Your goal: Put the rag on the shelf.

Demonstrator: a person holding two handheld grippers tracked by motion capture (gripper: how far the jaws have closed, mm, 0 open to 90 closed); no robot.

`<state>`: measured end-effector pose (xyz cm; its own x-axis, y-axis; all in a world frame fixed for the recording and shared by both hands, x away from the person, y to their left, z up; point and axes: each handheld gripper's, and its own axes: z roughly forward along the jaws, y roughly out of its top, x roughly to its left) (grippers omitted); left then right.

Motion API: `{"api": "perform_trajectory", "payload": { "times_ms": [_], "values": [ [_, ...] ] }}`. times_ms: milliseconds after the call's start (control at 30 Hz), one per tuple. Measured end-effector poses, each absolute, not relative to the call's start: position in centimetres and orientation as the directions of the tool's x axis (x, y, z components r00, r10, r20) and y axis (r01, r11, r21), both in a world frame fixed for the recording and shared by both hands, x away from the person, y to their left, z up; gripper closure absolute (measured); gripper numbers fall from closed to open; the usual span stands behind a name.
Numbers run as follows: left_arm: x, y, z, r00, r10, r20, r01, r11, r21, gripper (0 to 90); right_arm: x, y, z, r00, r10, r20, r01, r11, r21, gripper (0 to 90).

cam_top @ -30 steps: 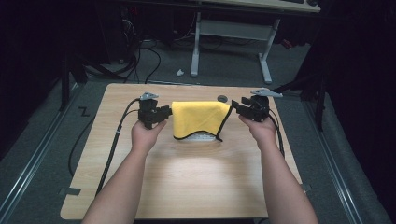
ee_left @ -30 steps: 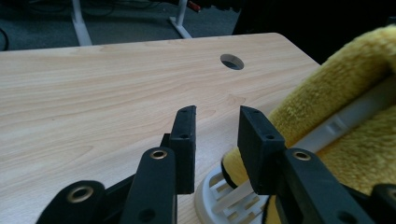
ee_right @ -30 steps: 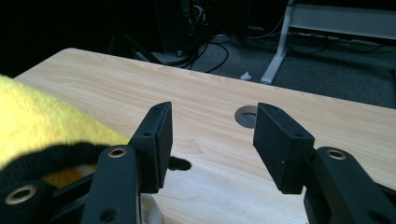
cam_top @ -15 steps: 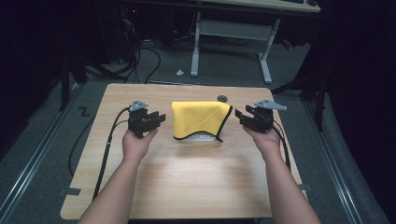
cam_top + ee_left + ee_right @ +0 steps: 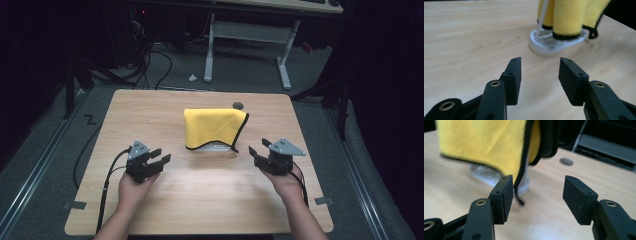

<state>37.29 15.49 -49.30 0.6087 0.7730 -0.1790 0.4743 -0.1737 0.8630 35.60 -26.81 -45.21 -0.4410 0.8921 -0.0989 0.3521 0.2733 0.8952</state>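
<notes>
Yellow cloth (image 5: 214, 127) draped over clear stand (image 5: 554, 43), left tool (image 5: 159, 160) and right tool (image 5: 257, 150) open, empty

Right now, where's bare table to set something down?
Free: the near strip between left claw and right claw, and the far-left corner beyond the yellow cloth. Crowded: the middle, where the cloth hangs over a clear stand.

Black two-jaw tongs (image 5: 156, 159) and (image 5: 257, 147), grey three-cornered top plates, brass-ringed pivots, trailing black cables, bare forearms.
</notes>
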Motion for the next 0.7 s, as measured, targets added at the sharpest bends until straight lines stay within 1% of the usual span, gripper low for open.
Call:
{"api": "perform_trajectory", "payload": {
  "times_ms": [133,200,233,267,300,333,400,433,500,533,600,700],
  "values": [
    [34.0,16.2,-50.3,0.641,0.749,-0.164,0.491,-0.236,0.839,51.8,33.0,-26.6,-47.1,-0.429,0.900,-0.081,0.377,0.260,0.889,40.0],
    [31.7,16.8,-51.2,0.652,0.743,-0.153,0.478,-0.246,0.843,51.3,31.3,-26.5,-48.5,-0.406,0.910,-0.081,0.383,0.250,0.889,39.8],
    [30.7,17.2,-51.9,0.659,0.740,-0.134,0.464,-0.260,0.847,51.3,30.3,-26.6,-49.4,-0.393,0.915,-0.089,0.375,0.248,0.893,41.1],
    [30.3,17.2,-52.3,0.656,0.744,-0.124,0.480,-0.286,0.829,53.4,29.7,-26.5,-50.4,-0.407,0.907,-0.105,0.382,0.273,0.883,39.9],
    [30.5,17.2,-52.4,0.662,0.735,-0.145,0.513,-0.304,0.803,53.0,29.4,-26.3,-51.1,-0.439,0.891,-0.112,0.416,0.312,0.854,36.9],
    [30.7,17.3,-52.3,0.666,0.728,-0.163,0.521,-0.298,0.800,50.7,29.2,-26.3,-51.6,-0.448,0.886,-0.119,0.433,0.331,0.838,38.0],
    [30.9,17.5,-52.2,0.650,0.736,-0.190,0.524,-0.254,0.813,50.7,28.7,-26.5,-51.9,-0.443,0.892,-0.091,0.455,0.312,0.834,38.0],
    [31.1,17.4,-52.2,0.648,0.734,-0.206,0.531,-0.241,0.812,50.5,28.7,-26.5,-51.7,-0.441,0.892,-0.099,0.449,0.314,0.836,38.0],
    [31.2,17.2,-52.1,0.660,0.725,-0.198,0.518,-0.248,0.819,50.3,28.7,-26.4,-51.4,-0.423,0.899,-0.114,0.436,0.313,0.844,37.9],
    [31.2,17.1,-52.1,0.665,0.724,-0.181,0.510,-0.264,0.819,50.3,28.7,-26.4,-51.3,-0.418,0.902,-0.105,0.437,0.301,0.848,37.9],
    [31.3,17.0,-52.2,0.666,0.727,-0.165,0.506,-0.278,0.817,50.1,28.7,-26.4,-51.4,-0.419,0.901,-0.113,0.436,0.310,0.845,38.0],
    [31.3,17.2,-52.3,0.663,0.725,-0.186,0.518,-0.264,0.814,50.3,28.8,-26.4,-51.7,-0.421,0.901,-0.107,0.451,0.311,0.837,38.0]
  ]
}}
